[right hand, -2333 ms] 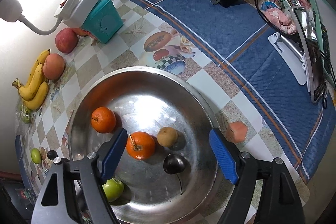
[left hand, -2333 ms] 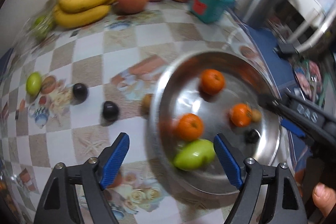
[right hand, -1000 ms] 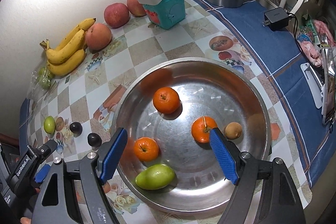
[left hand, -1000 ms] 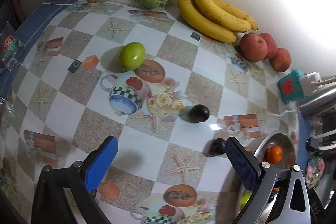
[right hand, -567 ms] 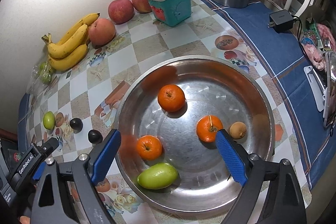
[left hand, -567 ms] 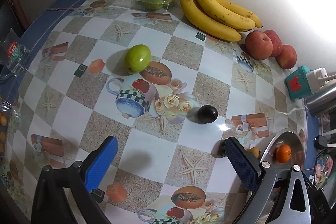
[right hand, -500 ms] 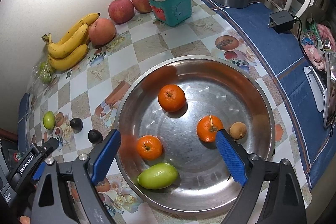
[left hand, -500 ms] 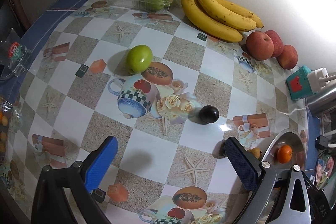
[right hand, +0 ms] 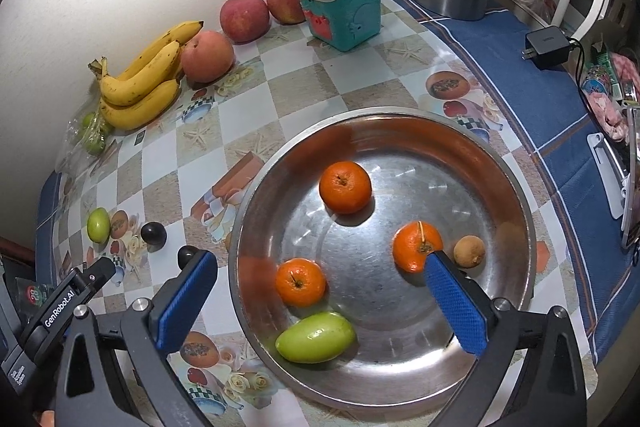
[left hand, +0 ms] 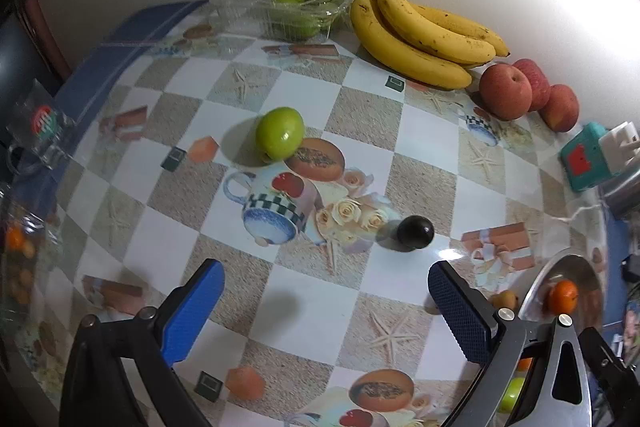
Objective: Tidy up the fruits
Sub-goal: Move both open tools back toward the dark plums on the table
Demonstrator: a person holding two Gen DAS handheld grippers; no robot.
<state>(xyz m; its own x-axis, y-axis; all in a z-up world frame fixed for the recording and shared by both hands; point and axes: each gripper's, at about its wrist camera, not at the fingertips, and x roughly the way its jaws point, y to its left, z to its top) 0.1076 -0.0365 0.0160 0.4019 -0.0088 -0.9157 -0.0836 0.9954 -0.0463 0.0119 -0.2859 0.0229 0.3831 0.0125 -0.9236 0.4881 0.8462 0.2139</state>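
Widening since the earlier frame, our right gripper (right hand: 320, 295) hangs empty over the steel bowl (right hand: 516, 187) holding three oranges (right hand: 345, 187), a green mango (right hand: 316, 337), a longan (right hand: 469, 251); left gripper (left hand: 324, 307) gapes empty above the desk (left hand: 304, 291).

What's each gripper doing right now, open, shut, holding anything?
Left gripper: open, empty, over the table.
Right gripper: open, jaws just widened, holding nothing, above the metal bowl.

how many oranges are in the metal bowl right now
3. One orange sits toward the bowl's far side, one on the right beside a small brown fruit, one near the front by the green mango. None looks hidden.
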